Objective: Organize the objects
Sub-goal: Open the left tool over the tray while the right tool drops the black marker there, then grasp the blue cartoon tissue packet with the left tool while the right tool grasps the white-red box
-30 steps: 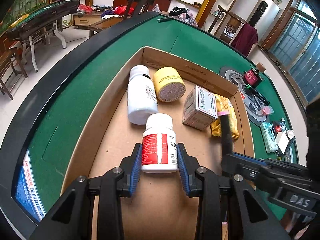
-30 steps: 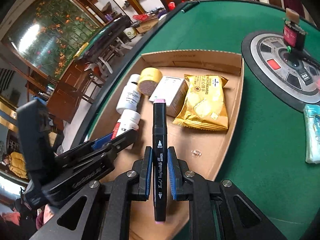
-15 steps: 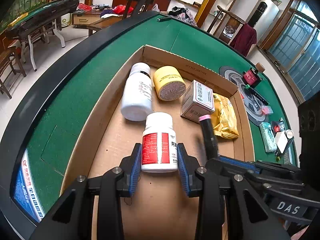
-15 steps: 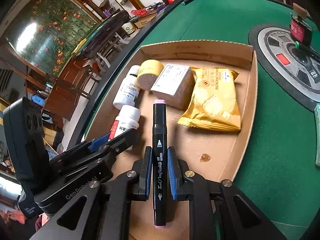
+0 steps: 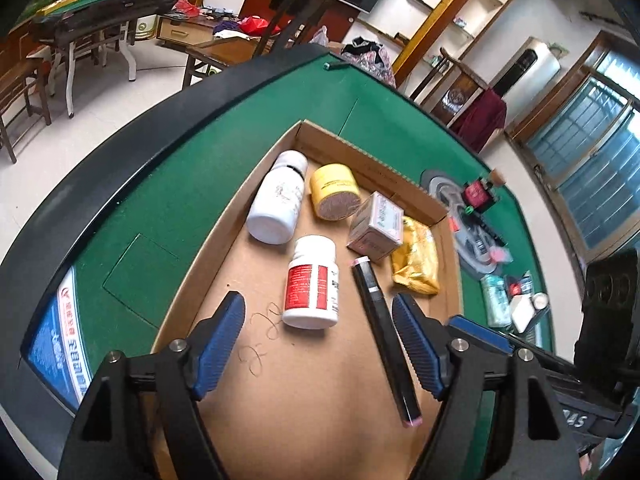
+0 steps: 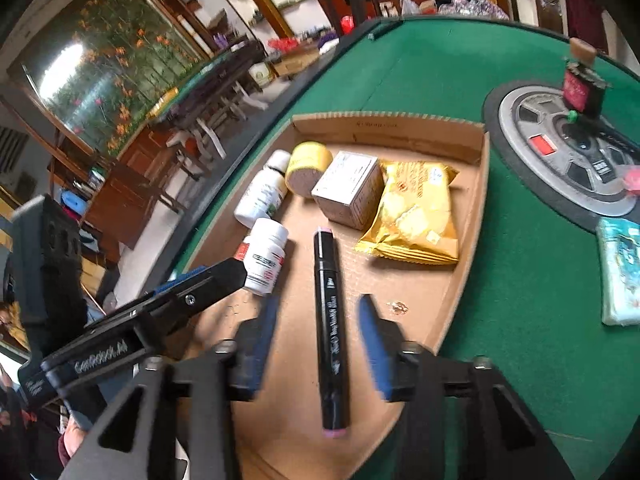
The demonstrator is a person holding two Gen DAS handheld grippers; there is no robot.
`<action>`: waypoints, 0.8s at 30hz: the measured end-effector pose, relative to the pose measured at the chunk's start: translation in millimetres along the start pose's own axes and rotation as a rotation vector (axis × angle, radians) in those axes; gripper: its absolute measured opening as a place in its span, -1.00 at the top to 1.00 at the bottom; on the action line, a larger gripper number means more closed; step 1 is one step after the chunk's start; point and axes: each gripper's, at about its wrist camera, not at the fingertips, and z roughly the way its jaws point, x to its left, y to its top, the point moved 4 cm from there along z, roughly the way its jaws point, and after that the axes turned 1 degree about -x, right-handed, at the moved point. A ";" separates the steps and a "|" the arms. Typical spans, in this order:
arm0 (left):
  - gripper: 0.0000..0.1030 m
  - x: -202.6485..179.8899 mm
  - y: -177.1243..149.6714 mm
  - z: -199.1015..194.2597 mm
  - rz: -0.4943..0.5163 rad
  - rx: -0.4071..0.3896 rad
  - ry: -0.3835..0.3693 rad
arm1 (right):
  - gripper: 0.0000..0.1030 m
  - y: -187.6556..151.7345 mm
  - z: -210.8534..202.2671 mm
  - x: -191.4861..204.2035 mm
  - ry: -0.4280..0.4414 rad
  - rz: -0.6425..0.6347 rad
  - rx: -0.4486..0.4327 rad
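Inside the cardboard tray (image 5: 224, 248) on the green table (image 5: 168, 200), the red-labelled bottle (image 5: 311, 288) and black marker (image 6: 330, 320) are seen lying free, side by side; the left gripper (image 5: 318, 344) and right gripper (image 6: 318, 340) are opening, pads touching neither. Both are judged light, rigid and prone to rolling, best taken mid-body. Bare floor is left nearest the grippers, bounded by low tray walls

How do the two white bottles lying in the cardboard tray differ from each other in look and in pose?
The white bottle with the red label is shorter than the plain white bottle with the pale label. The red-labelled bottle lies nearer the grippers, in the middle of the cardboard tray; the plain bottle lies farther back, beside the tray's left wall. Both lie on their sides with white caps pointing away from the camera.
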 end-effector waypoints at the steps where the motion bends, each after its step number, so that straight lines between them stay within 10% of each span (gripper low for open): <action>1: -0.47 -3.9 -0.1 -4.3 0.001 -0.006 -0.009 | -0.28 0.5 -9.0 -0.9 0.009 0.009 -0.026; 10: -0.61 -81.9 -12.5 -6.3 0.130 0.021 -0.109 | -0.45 -19.5 -112.9 -78.0 -0.164 0.073 -0.273; 24: -0.61 -201.4 -46.2 91.8 0.231 0.162 -0.120 | -0.55 -54.1 -215.2 -254.6 -0.401 0.409 -0.487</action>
